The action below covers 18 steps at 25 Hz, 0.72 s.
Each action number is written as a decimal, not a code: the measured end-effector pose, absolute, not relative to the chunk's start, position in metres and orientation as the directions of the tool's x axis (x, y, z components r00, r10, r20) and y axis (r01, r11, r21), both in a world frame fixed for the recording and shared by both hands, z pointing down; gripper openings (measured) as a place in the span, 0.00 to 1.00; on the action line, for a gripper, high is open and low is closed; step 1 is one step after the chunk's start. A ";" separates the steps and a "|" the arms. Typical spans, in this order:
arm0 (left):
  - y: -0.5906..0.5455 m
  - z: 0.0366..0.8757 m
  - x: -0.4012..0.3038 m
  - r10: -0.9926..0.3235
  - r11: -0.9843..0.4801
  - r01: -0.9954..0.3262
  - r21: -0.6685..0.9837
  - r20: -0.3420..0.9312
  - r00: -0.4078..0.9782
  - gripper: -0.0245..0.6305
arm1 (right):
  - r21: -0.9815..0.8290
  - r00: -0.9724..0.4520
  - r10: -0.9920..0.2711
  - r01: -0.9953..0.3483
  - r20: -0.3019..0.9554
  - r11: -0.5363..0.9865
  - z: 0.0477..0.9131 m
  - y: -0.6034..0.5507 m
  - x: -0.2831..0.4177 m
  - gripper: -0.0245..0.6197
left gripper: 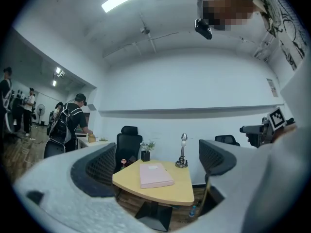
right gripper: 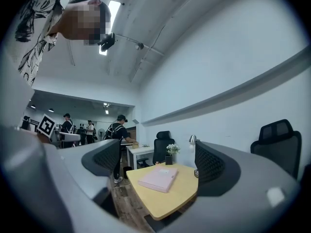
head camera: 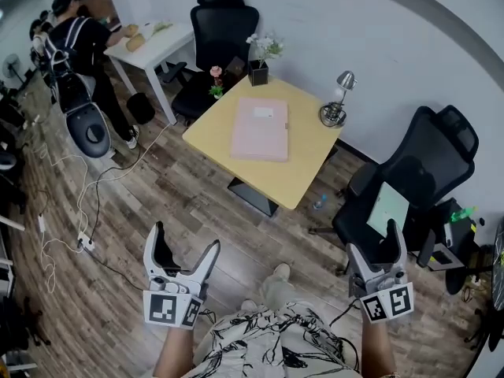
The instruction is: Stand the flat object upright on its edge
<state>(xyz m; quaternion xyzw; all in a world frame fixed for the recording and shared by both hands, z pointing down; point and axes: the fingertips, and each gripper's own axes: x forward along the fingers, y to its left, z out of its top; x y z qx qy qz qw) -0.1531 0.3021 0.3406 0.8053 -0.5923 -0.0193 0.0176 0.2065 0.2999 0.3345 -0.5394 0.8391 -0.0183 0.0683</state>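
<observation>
Now | pink folder (head camera: pixel 260 129) lies flat at desk (head camera: pixel 295 176) centre | left tool (head camera: pixel 186 239): jaws apart, empty | right tool (head camera: pixel 378 242): jaws apart, empty | both well apart from desk

A grey plastic two-jaw left gripper (head camera: pixel 186 239) showed at seven o'clock in the head view, and a matching grey right gripper (head camera: pixel 376 241) at four o'clock. Each carried at its base a white cube (head camera: pixel 171 309) printed with black square markers. The inner faces of the jaws bore black pads (left gripper: pixel 102 166) with a fine grid texture. At six o'clock the person wore a white shirt (head camera: pixel 276 341) with a black brush-stroke print, beige trousers (head camera: pixel 276 291) and a pale shoe (head camera: pixel 280 272). A small black head camera (left gripper: pixel 203 28) showed at one o'clock in the left gripper view
</observation>
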 end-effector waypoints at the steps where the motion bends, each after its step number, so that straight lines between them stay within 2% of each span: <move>1: 0.293 0.341 -0.150 -0.955 -0.296 -0.954 0.048 -0.007 0.296 0.84 | -0.106 -0.413 -0.906 -0.901 -0.092 0.421 0.335 0.289 0.209 0.79; 18: 0.169 0.344 -0.109 -0.975 -0.218 -0.974 0.059 0.025 0.220 0.84 | -0.123 -0.473 -0.878 -0.869 -0.075 0.479 0.339 0.139 0.251 0.79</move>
